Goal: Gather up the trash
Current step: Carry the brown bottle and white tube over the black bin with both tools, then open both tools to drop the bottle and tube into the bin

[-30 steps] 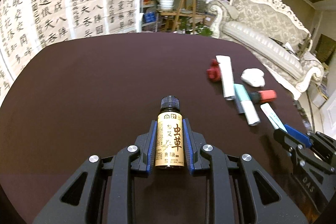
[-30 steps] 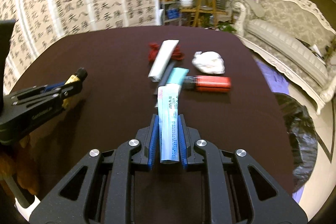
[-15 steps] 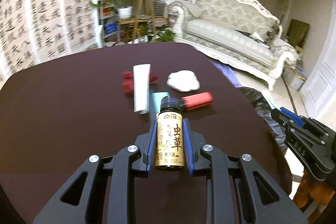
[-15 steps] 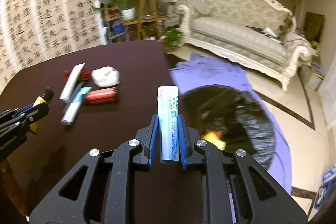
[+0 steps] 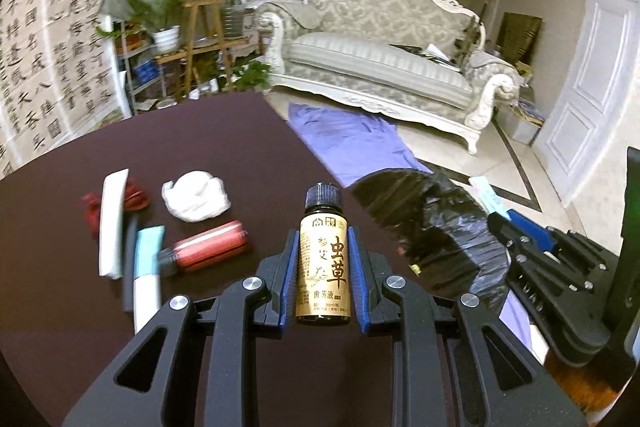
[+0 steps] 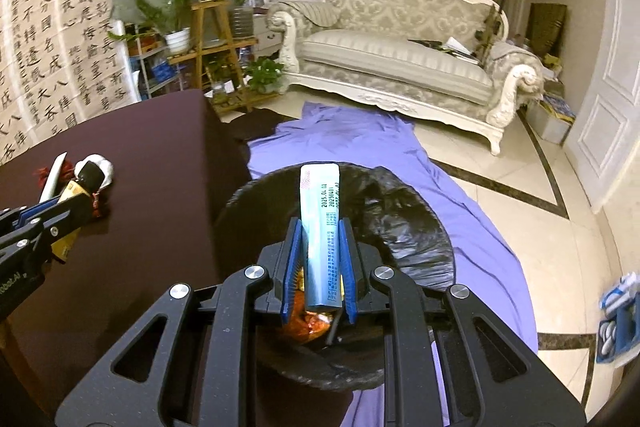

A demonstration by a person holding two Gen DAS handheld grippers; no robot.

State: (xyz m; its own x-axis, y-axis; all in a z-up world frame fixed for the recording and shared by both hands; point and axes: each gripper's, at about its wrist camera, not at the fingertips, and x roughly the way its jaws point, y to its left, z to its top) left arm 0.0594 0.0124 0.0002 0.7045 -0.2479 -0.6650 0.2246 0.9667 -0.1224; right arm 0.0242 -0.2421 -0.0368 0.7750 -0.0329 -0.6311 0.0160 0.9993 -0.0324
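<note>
Landmark: black-lined round trash bin (image 6: 400,227), on the floor beside the dark brown table (image 5: 200,147).
Right gripper (image 6: 319,259): clamped on a pale blue sachet (image 6: 322,227); carried from the table to above the bin, so release is judged next.
Left gripper (image 5: 323,267): clamped on a gold-labelled, black-capped small bottle (image 5: 324,259); swung toward the bin, above the table edge.
Remaining: white crumpled tissue (image 5: 196,195), red lighter (image 5: 212,245), on the table left of the bin.

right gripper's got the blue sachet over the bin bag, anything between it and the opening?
Nothing visible. The right gripper holds the light-blue sachet directly over the open black trash bag; only earlier trash lies inside, below it.
</note>
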